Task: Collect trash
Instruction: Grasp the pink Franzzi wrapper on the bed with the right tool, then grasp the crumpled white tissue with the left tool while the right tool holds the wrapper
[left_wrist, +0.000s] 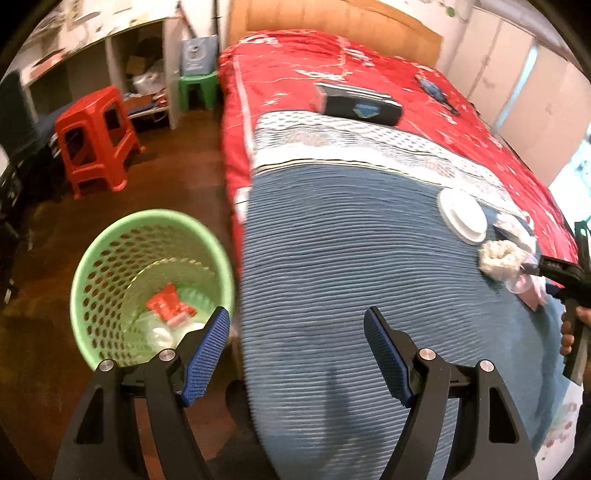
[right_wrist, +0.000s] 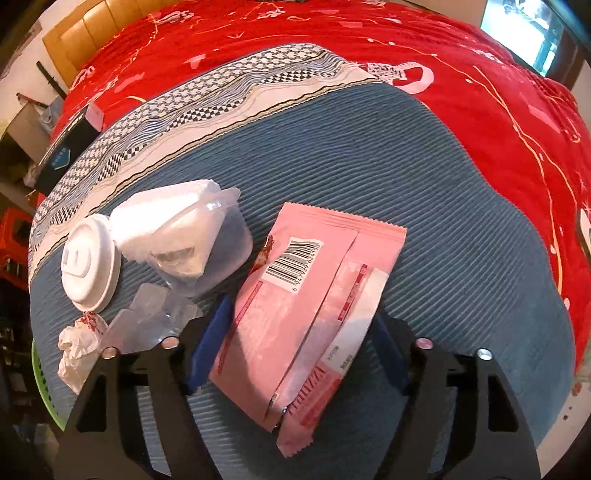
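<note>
- The right claw (right_wrist: 291, 354) stands over the pink wrapper (right_wrist: 310, 306), which lies flat on the blue bedspread (right_wrist: 424, 192) of the bed. The wrapper sits between its two blue pads. I judge the pads are against the wrapper's long edges or very close to them, but the right pad is partly hidden, so I cannot say a firm grip is made.
- The long axis of the wrapper runs away from this claw, slightly tilted to the right, so the pads meet it across its short width. This is the relation that matters for the lift.
- Just to the left of the wrapper lie more trash: a clear plastic container (right_wrist: 207, 243) with tissue in it, a white round lid (right_wrist: 90, 266), a crumpled clear film (right_wrist: 151, 317) and a crumpled tissue (right_wrist: 79, 350).
- The left claw (left_wrist: 295, 354) has its pads wide apart and holds nothing. It hangs over the edge of the bed, with the green basket (left_wrist: 110, 258) on the floor below its left pad. The basket already has a red wrapper (left_wrist: 168, 302) and some white pieces inside.
- The right hand is clearly nearer to the trash and the left hand is nearer to the basket.
- The basket lies to the left of the pile, so I think the wrapper must travel leftwards across the bed edge.
</note>
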